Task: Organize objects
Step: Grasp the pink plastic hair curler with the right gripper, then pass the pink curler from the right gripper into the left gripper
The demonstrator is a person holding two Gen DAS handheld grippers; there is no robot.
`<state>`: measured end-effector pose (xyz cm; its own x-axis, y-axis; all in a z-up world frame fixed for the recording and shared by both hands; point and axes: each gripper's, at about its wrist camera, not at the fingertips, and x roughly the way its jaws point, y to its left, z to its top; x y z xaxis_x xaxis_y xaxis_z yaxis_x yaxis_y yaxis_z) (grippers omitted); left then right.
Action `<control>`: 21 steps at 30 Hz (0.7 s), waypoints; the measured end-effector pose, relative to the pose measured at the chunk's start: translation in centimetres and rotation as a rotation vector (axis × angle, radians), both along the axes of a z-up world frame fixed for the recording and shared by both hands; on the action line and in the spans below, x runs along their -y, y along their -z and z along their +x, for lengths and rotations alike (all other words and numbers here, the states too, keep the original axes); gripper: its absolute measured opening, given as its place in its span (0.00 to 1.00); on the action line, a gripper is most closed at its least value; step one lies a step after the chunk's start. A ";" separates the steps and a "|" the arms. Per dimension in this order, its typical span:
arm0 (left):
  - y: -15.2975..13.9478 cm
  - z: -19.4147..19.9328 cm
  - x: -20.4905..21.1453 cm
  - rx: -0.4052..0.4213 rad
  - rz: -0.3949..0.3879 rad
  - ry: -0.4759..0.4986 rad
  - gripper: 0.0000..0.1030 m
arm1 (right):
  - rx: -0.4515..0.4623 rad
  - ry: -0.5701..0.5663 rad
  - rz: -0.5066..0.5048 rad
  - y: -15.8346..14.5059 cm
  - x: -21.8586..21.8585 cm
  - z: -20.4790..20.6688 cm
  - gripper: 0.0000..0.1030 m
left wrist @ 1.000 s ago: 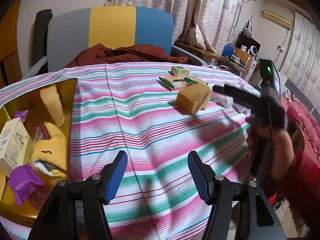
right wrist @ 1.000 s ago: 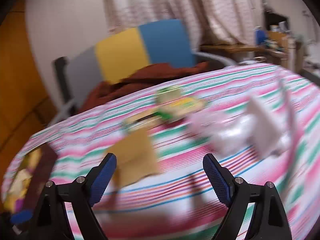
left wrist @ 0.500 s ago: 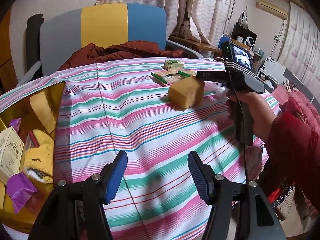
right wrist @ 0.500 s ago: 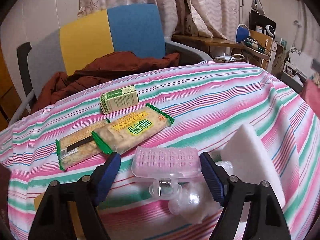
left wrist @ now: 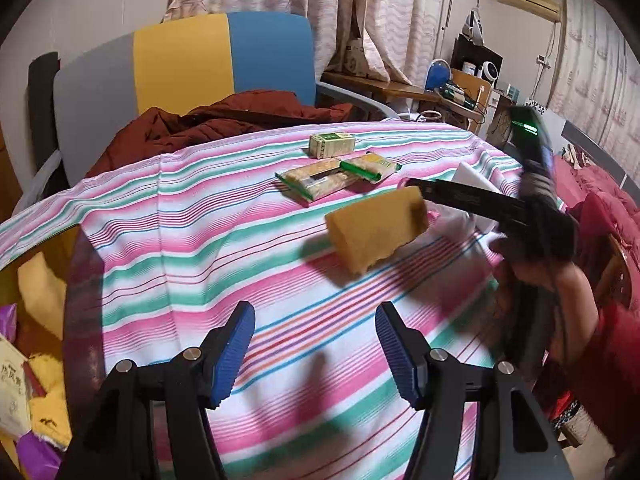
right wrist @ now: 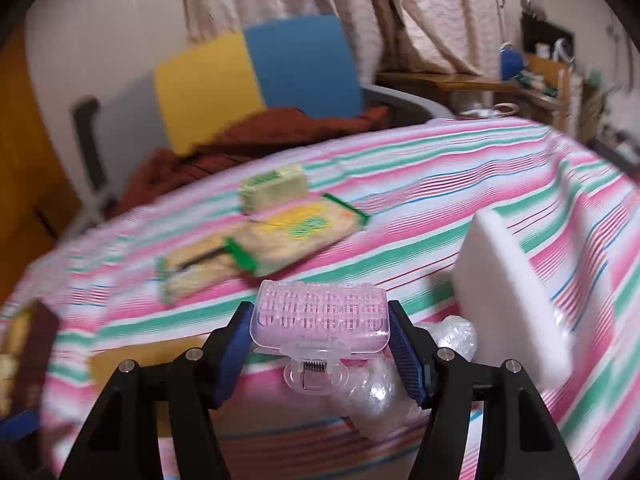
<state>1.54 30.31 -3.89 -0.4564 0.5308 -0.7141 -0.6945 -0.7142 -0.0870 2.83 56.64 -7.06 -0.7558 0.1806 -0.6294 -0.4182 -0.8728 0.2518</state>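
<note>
A pink translucent ridged plastic clip (right wrist: 322,318), low over the striped desk (right wrist: 440,184), is being closed on at its short ends by the right gripper (right wrist: 320,348); it is judged light, stiff and slippery. The left gripper (left wrist: 316,354) stands open, empty.

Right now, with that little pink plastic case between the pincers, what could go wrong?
The right gripper is closing on the pink case's smooth ends, so it might squirt out. The crinkly plastic wrap underneath could snag and lift too. The white foam block stands close and may get knocked over.
</note>
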 end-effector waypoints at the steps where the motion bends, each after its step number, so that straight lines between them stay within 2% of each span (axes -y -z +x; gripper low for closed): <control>1: 0.0 0.0 -0.1 0.010 0.011 0.002 0.62 | -0.037 -0.003 -0.035 -0.1 -0.2 0.8 0.64; 5: 0.5 0.2 -0.6 0.038 0.018 0.013 0.62 | -0.176 0.031 -0.223 -0.2 -1.5 4.2 0.64; 9: 1.5 0.5 -0.7 0.084 0.020 0.017 0.62 | -0.315 0.031 -0.515 0.9 -3.0 6.9 0.64; 12: 2.1 0.7 -0.5 0.107 0.030 0.001 0.62 | -0.361 0.007 -0.655 1.6 -2.4 7.7 0.64; 14: 2.3 0.7 -0.2 0.119 0.032 -0.011 0.62 | -0.356 -0.020 -0.682 1.8 -1.3 7.8 0.64; 17: 2.4 0.8 0.5 0.122 0.038 -0.031 0.62 | -0.338 -0.074 -0.671 1.4 0.6 7.6 0.64; 21: 1.8 0.5 2.4 0.099 0.083 -0.094 0.62 | -0.288 -0.158 -0.551 -0.3 3.8 6.5 0.64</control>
